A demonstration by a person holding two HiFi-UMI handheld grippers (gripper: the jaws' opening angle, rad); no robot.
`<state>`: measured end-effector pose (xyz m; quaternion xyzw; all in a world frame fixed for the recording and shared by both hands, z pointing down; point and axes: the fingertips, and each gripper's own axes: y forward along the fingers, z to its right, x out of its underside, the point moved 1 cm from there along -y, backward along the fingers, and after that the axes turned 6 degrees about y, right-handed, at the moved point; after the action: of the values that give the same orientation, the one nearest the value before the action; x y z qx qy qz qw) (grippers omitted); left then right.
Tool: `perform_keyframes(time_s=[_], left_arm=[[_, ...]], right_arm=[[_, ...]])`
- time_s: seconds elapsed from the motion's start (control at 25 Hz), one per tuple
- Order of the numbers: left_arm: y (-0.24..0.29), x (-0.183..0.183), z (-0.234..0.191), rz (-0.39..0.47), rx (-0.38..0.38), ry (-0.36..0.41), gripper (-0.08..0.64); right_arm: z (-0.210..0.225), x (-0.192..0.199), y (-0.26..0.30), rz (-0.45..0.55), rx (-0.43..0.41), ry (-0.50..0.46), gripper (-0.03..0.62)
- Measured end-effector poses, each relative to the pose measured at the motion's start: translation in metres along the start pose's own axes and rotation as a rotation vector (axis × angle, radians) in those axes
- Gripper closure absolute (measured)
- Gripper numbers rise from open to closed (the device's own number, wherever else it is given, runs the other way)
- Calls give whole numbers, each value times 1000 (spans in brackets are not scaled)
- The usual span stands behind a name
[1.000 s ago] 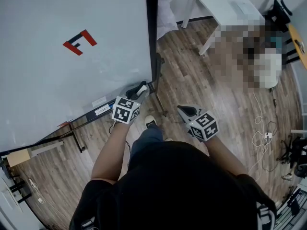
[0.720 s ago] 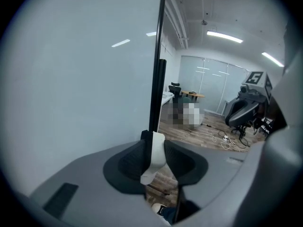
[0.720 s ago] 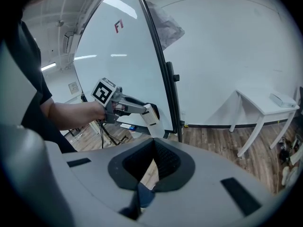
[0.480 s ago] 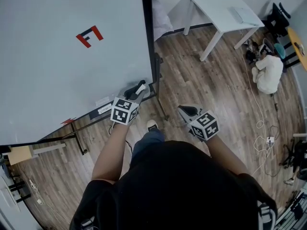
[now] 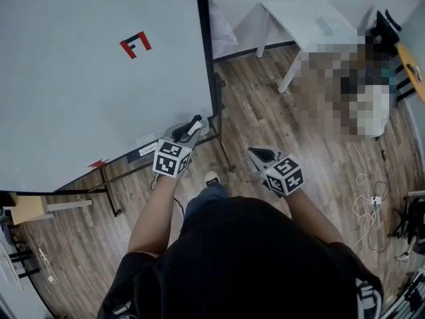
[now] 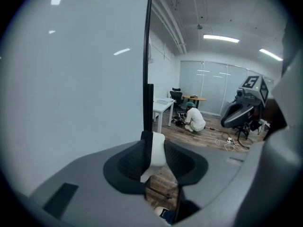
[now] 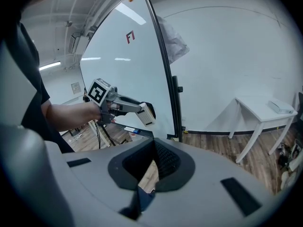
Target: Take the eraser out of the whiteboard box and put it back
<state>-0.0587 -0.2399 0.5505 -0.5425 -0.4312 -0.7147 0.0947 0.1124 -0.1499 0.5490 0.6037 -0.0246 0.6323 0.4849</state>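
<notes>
My left gripper [image 5: 193,125] is shut on the white eraser [image 6: 156,150], gripped by its narrow sides. It hovers just off the lower right corner of the whiteboard [image 5: 99,85], above the dark tray [image 5: 133,157] along the board's bottom edge. The right gripper view shows the eraser [image 7: 147,114] sticking out past the left jaws, close to the board's black frame [image 7: 165,79]. My right gripper [image 5: 255,154] hangs over the wood floor to the right, apart from the board, jaws shut with nothing between them [image 7: 152,162].
The whiteboard's stand leg [image 5: 223,149] reaches onto the floor between the grippers. A white table [image 5: 299,12] stands at the back right. A person [image 6: 194,119] crouches by it. Cables [image 5: 368,185] lie on the floor at the right.
The head view has shifted a little. My left gripper stays by the board's lower right corner with the eraser in it. The right gripper has hardly moved.
</notes>
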Motion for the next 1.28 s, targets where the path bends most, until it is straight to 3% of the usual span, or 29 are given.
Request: perform_keyframes(time_s=[0.56, 1.28], left_arm=[[-52, 30, 24, -21, -61, -18, 420], [-83, 53, 58, -31, -76, -37, 420]], right_arm=[[-10, 0, -26, 31, 2, -36, 597], [-29, 25, -49, 12, -5, -64, 597]])
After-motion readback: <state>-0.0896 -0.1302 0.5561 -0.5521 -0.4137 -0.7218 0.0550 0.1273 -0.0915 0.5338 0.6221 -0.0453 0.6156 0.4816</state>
